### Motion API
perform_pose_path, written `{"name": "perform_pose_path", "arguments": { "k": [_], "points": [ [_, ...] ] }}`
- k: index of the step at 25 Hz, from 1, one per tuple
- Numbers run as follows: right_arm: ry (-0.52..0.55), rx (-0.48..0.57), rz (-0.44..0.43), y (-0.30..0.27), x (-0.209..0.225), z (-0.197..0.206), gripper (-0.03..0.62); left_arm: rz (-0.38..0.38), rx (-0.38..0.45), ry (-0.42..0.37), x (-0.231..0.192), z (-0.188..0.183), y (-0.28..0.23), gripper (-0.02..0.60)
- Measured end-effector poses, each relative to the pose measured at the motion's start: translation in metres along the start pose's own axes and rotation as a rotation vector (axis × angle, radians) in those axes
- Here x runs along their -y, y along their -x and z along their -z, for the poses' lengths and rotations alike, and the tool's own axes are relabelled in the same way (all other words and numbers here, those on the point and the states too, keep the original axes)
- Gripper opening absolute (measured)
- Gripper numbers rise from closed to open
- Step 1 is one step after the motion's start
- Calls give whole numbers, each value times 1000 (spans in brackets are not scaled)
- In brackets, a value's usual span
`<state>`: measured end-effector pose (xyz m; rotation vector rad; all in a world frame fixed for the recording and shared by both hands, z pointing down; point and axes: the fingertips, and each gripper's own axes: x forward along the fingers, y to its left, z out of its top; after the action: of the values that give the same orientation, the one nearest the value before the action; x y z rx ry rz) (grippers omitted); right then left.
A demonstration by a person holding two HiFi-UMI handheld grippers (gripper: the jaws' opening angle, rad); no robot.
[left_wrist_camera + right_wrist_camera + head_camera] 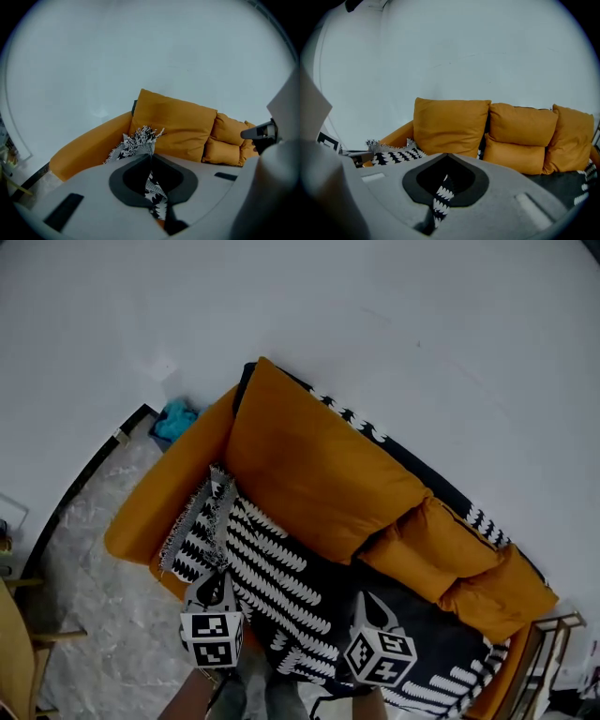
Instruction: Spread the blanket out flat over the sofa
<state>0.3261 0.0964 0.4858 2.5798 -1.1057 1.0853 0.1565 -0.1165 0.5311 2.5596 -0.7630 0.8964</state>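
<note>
- Head view: blanket (272, 568) lies along the seat of the orange sofa (155, 507), with its long axis running from the left armrest to the right end. More of the same pattern shows along the sofa back, behind the big cushion (309, 474).
- Head view: left gripper (217, 585) and right gripper (370, 607) are both at the blanket's front edge, well apart. The left one is near the fringed end by the armrest, the right one near mid-seat. That fringed end is bunched up, not flat.
- Left gripper view: jaws are together and clamped on the blanket. A tuft of fringed cloth stands up just past the tips, and more hangs below them. The rest of the blanket lies ahead and to the right, towards the cushions.
- Right gripper view: jaws are clamped on a patterned fold that runs through the opening. The loose fringed part lies to its left, and the dark cloth runs off to the right along the seat.
- My read: the left hand is nearer the crumpled end, so flattening depends on pulling that corner out along the long axis, away from the right grip.
</note>
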Motion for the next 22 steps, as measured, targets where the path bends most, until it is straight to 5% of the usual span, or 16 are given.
{"name": "perform_pose_path", "arguments": {
  "k": [22],
  "points": [
    [90, 37, -73, 13, -99, 11, 5, -71, 58, 87, -102, 20, 68, 20]
  ]
}}
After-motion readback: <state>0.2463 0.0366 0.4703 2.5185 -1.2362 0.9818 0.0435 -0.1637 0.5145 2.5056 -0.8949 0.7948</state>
